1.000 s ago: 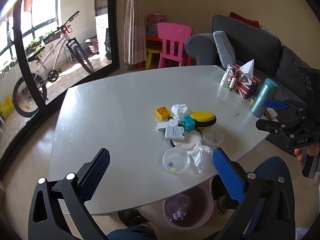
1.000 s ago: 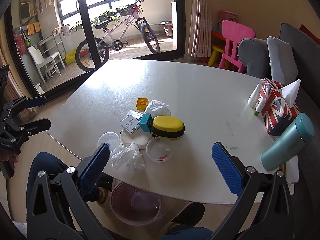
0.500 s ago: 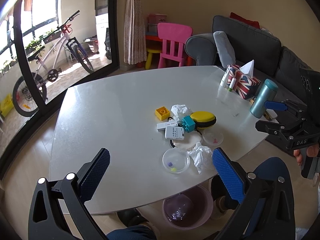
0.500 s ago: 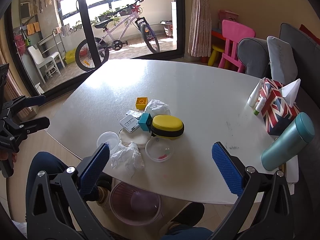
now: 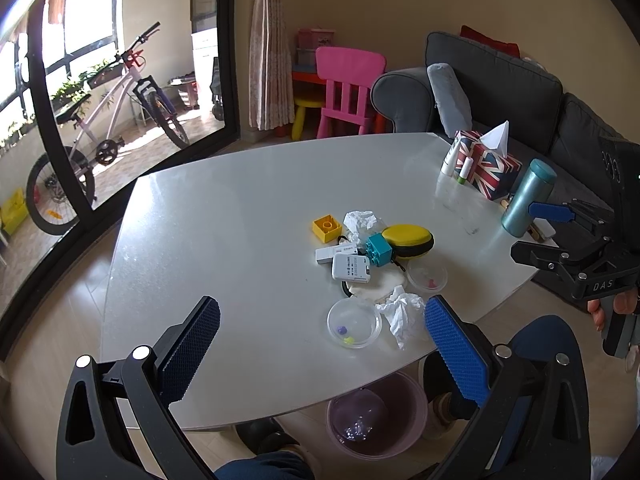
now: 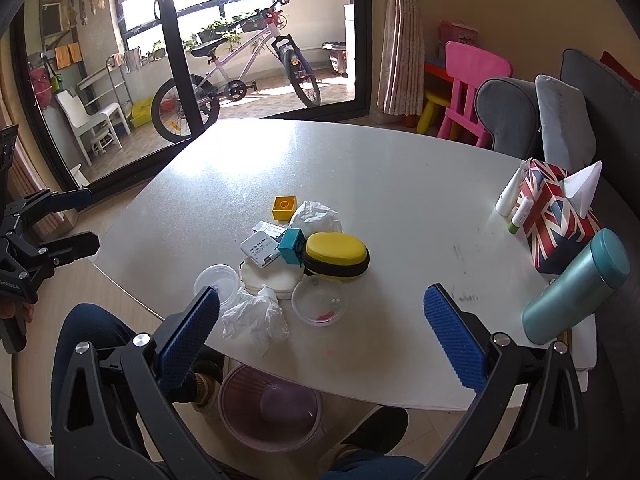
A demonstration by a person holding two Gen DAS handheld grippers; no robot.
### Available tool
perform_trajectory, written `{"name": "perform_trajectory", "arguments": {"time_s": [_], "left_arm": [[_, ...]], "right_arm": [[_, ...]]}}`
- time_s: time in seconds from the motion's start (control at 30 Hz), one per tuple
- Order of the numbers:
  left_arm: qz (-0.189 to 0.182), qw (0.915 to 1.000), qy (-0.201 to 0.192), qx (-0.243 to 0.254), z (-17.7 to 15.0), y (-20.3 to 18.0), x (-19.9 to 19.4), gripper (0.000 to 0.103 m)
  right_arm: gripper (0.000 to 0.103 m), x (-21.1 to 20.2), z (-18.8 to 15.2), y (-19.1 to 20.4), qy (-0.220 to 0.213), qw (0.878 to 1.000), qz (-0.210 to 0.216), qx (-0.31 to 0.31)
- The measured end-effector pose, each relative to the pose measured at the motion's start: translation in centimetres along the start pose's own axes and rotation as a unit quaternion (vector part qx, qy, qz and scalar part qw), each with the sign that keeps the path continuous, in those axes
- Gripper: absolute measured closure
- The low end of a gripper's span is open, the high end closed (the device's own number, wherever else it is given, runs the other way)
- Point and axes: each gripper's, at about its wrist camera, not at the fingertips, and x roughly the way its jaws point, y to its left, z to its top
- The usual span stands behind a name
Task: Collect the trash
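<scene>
On table (image 6: 400, 184), two crumpled tissues (image 6: 256, 314), two dishes (image 6: 319, 300)

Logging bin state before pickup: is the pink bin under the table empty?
Nearly empty: the pink bin shows its liner and a few small glinting bits, no tissue. What the bits are, cannot tell.

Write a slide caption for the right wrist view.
Open right gripper above a crumpled tissue on the table edge, bin below.

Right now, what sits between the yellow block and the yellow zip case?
A crumpled white tissue lies between yellow block and yellow zip case, clearest in the right wrist view.
</scene>
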Motion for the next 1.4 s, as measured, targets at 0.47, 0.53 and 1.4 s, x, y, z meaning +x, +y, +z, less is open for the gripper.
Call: {"name": "perform_trajectory", "arguments": {"time_s": [0.47, 0.53, 1.4], "left_arm": [[0.000, 1.0000, 0.000, 0.000, 0.1, 0.1, -0.1, 0.005], [0.000, 1.0000, -0.001, 0.001, 0.1, 0.1, -0.1, 0.005], [0.000, 1.0000, 0.009, 0.004, 0.2, -0.1, 1.2, 0.005]], "right_arm": [[0.003, 0.0, 0.0, 0.0, 0.001, 1.000, 0.000, -0.001], [0.003, 0.0, 0.0, 0.0, 0.001, 1.000, 0.000, 0.000], [0.003, 7.0, 1.9, -2.0, 0.052, 0.999, -0.011, 0.008]]}}
